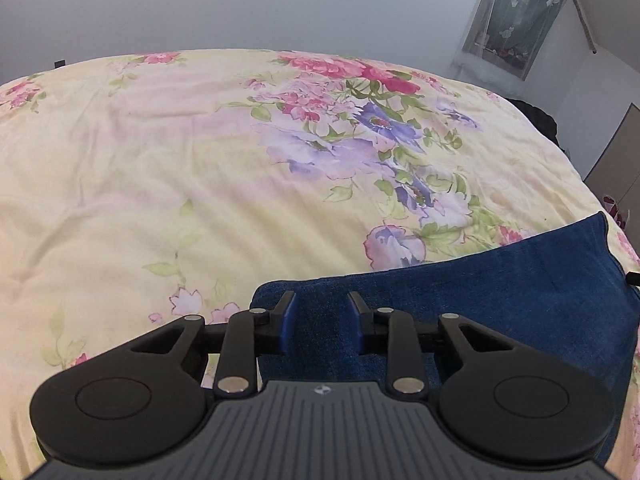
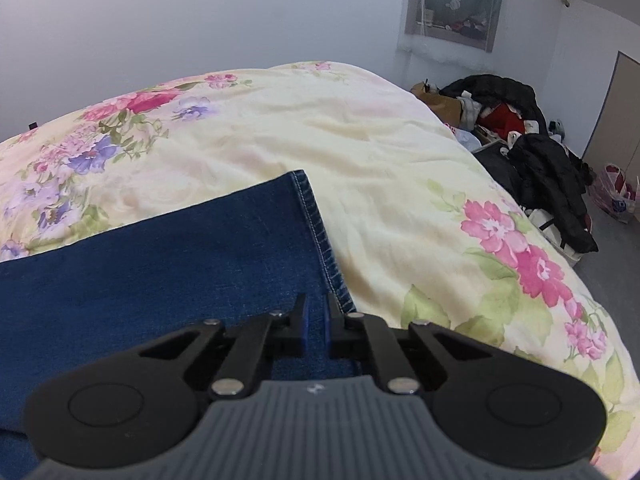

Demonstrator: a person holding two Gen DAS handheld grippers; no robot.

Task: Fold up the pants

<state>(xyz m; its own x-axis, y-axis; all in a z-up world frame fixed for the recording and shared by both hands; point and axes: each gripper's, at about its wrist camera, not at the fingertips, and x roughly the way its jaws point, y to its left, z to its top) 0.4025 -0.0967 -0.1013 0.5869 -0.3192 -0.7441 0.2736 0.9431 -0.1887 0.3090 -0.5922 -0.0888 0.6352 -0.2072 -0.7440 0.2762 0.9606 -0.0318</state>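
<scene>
Dark blue denim pants [image 1: 500,292] lie flat on a floral bedspread [image 1: 160,168]. In the left wrist view my left gripper [image 1: 322,312] is open, its jaws standing wide apart over the pants' near left corner, with denim between them. In the right wrist view the pants [image 2: 160,264] stretch to the left and end in a stitched hem [image 2: 320,240]. My right gripper [image 2: 316,316] hovers low over the hem's near end, its jaws close together with a narrow gap, nothing clearly pinched.
The bedspread [image 2: 400,200] covers the whole bed. A pile of dark clothes and bags [image 2: 520,140] lies on the floor past the bed's right edge. A door [image 2: 616,108] and a curtained window [image 2: 460,0] are on the walls.
</scene>
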